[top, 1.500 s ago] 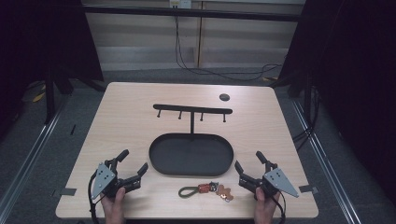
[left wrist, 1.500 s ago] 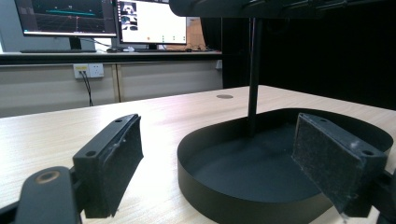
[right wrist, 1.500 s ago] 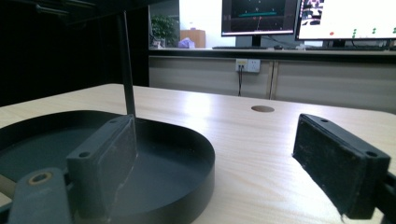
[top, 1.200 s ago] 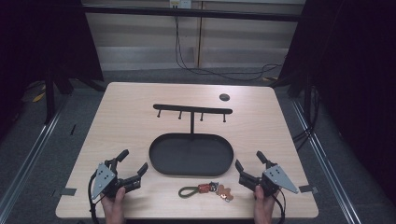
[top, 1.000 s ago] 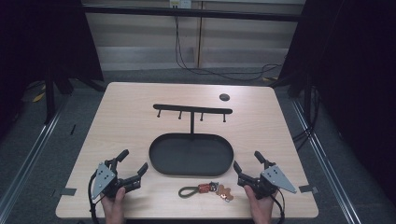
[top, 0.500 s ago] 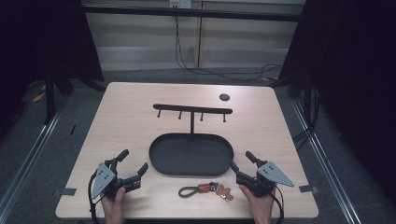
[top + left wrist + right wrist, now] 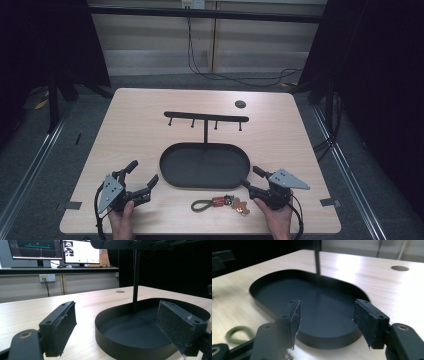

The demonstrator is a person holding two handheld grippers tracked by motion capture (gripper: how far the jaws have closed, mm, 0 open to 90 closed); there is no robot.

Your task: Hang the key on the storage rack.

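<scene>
Keychain (image 7: 220,202), green loop (image 7: 238,334) and small charms, lies flat on the table (image 7: 150,115) just in front of the black oval tray (image 7: 204,166), between both hands, and no writing on it can be read. Left gripper (image 7: 141,179) hovers near the front-left corner, jaws spread wide, nothing between them. Right gripper (image 7: 251,178) also gaping, empty, and it has swung inward since 1.5 s ago, now angled at the tray's near rim beside the keychain. Left one hasn't budged. Behind, the 4-hook rack (image 7: 206,119) stands from the tray. 2 monitors (image 7: 58,250) glow beyond, text unreadable.
</scene>
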